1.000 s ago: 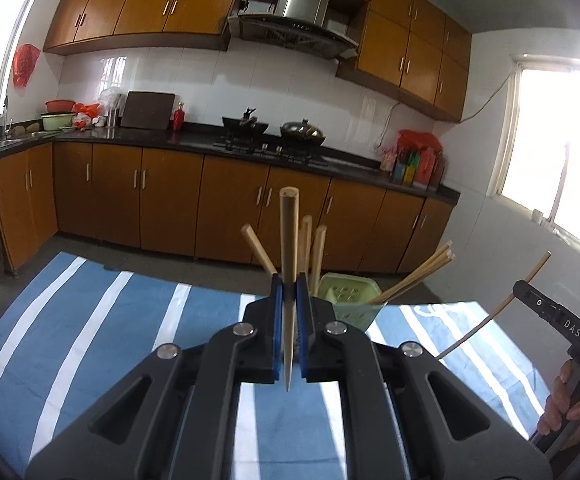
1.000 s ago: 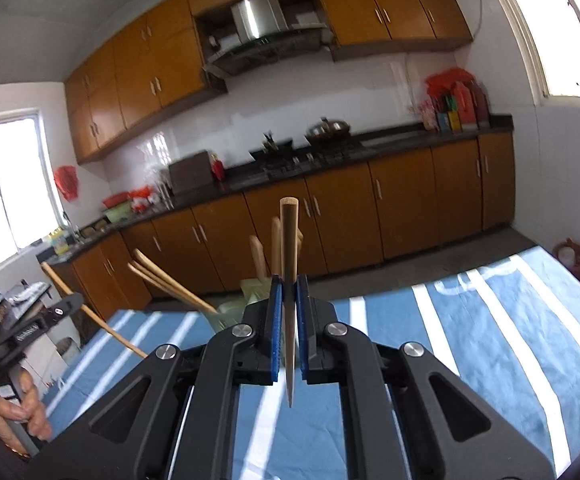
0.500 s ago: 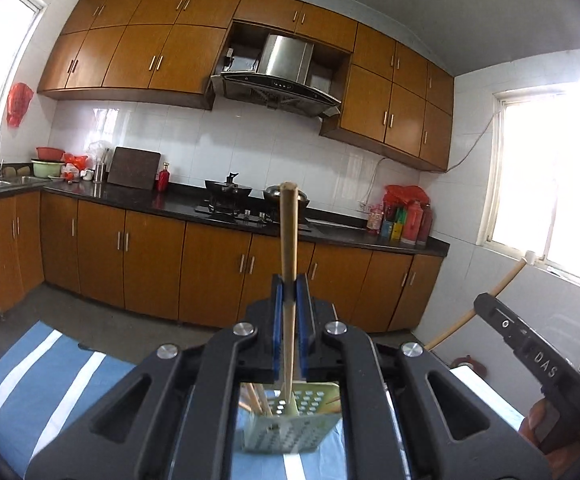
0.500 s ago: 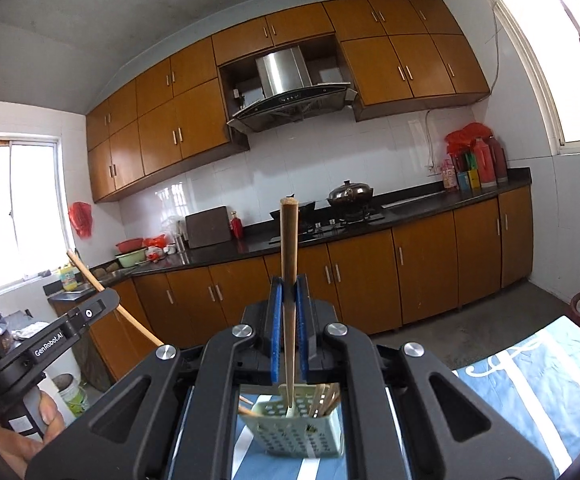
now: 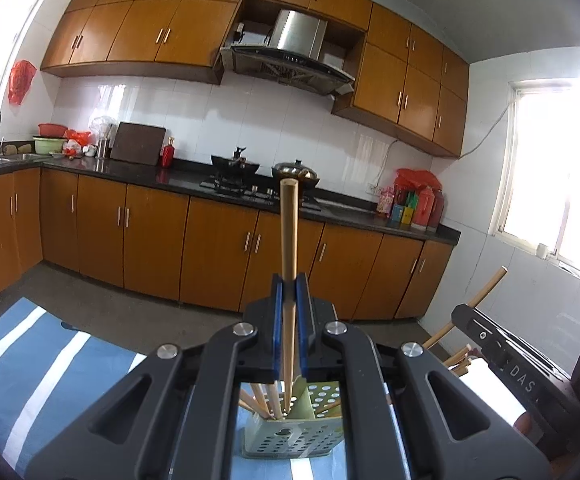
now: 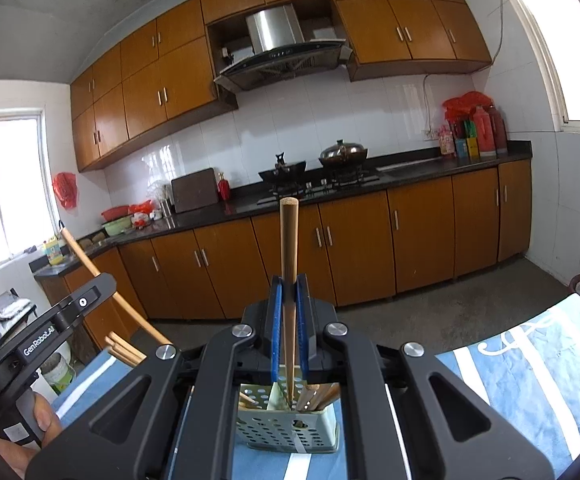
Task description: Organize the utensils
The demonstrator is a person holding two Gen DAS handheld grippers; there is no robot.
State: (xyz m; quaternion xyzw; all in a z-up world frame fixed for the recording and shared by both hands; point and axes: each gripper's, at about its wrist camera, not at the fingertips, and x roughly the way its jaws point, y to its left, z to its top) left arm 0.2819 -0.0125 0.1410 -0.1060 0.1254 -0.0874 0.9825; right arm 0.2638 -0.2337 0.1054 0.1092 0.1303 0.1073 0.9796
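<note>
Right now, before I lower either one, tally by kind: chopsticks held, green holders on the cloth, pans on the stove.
Held chopsticks: 2
Green holder: 1
Pans on the stove: 2
Total: 5
Chopsticks already in the holder: too hidden to count.

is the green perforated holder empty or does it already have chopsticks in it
Not empty. Several wooden chopsticks already stand inside the green perforated plastic holder, leaning against its walls on both sides of its divider.
</note>
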